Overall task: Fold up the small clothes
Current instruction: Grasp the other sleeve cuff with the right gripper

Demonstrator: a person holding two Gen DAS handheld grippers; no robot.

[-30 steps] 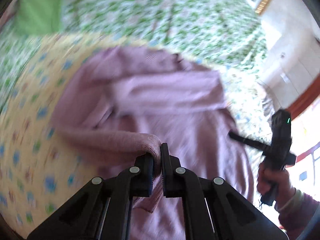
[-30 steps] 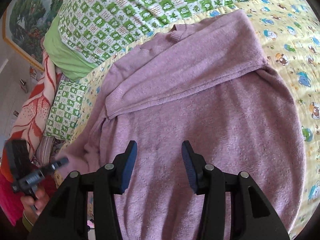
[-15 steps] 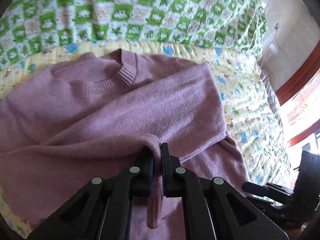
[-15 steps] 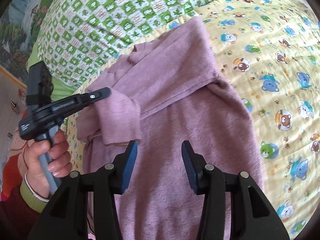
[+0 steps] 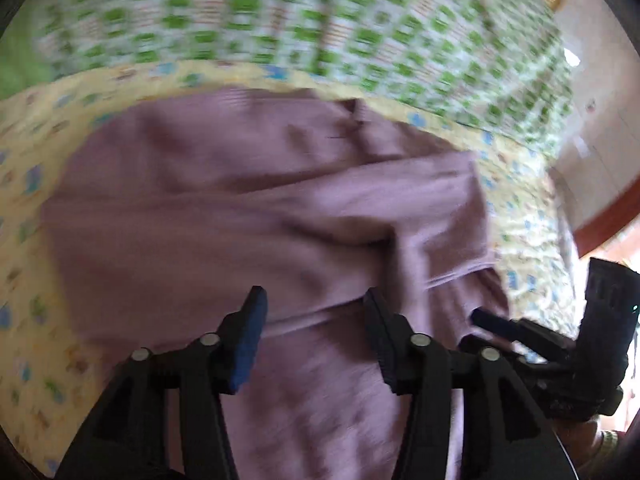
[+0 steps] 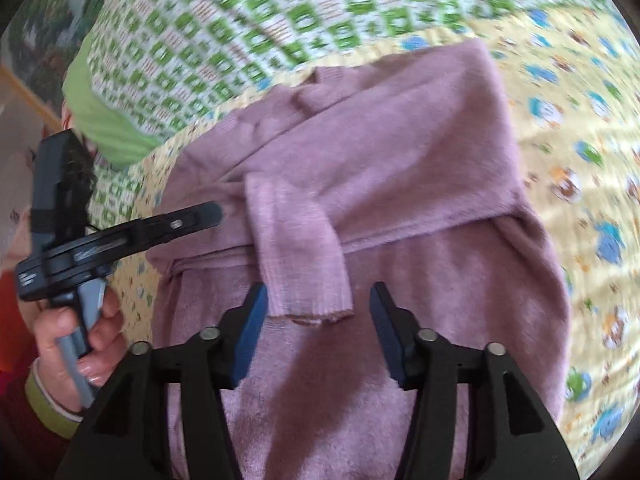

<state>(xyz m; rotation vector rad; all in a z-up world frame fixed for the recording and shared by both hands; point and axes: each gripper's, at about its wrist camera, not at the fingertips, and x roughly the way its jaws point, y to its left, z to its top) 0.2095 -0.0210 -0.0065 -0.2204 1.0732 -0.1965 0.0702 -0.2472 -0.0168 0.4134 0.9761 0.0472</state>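
Note:
A pink-purple knit sweater (image 5: 224, 240) lies flat on a yellow cartoon-print blanket (image 5: 36, 288), both sleeves folded across its chest. In the right wrist view the sweater (image 6: 400, 184) shows one sleeve cuff (image 6: 308, 280) lying over its middle. My left gripper (image 5: 314, 316) is open and empty just above the sweater's body; it also shows in the right wrist view (image 6: 200, 216) beside the left edge. My right gripper (image 6: 318, 312) is open and empty, hovering over the cuff's end; it appears in the left wrist view (image 5: 504, 324) at the sweater's right edge.
A green-and-white checked quilt (image 6: 248, 20) covers the bed beyond the yellow blanket (image 6: 592, 160). A plain green pillow (image 6: 108, 120) lies at the far left. A wall and a wooden frame (image 5: 600, 220) stand at the right.
My left gripper has opened and let go of the sleeve cuff, which now lies across the sweater's middle. The left gripper has drawn back toward the left edge. Both views are motion-blurred.

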